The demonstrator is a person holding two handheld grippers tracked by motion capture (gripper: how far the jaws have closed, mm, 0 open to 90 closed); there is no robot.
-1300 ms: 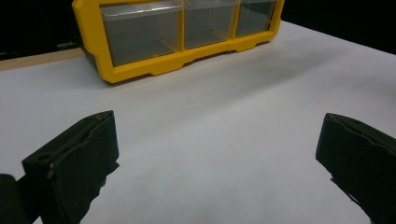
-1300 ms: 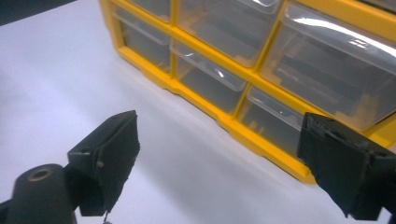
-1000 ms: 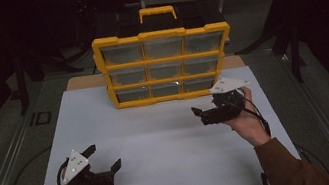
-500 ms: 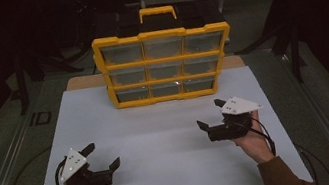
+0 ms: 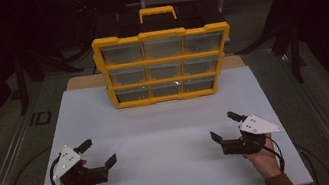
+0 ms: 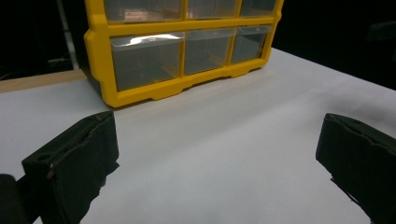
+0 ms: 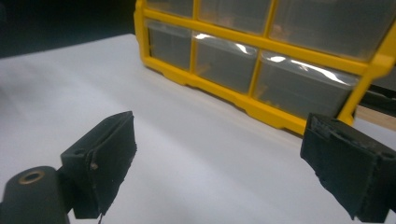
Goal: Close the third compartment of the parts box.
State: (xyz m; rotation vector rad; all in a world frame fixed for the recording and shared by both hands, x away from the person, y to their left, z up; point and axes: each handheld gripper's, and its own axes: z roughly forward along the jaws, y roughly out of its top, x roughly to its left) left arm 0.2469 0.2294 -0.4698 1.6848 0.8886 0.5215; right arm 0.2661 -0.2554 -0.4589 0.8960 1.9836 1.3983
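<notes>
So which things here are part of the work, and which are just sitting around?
Part of the work:
- yellow drawer box, upright at the far side of the table, drawers shut
- left gripper, open, holding nothing
- right gripper, open, holding nothing

Just around:
- white table sheet
- dark stands behind the table

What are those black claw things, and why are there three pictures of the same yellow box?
Those claws are tools that a person holds, one in each hand. The left gripper and the right gripper each have two black jaws that can pinch things. Right now both sets of jaws are wide open and hold nothing.

One picture comes from a camera up high, looking down at the white table. The other two come from small cameras riding on the grippers, so you see the black jaws poking up from the bottom.

The yellow box is an organizer with nine clear little drawers and a handle on top. It stands at the far side of the table, away from both grippers.
</notes>
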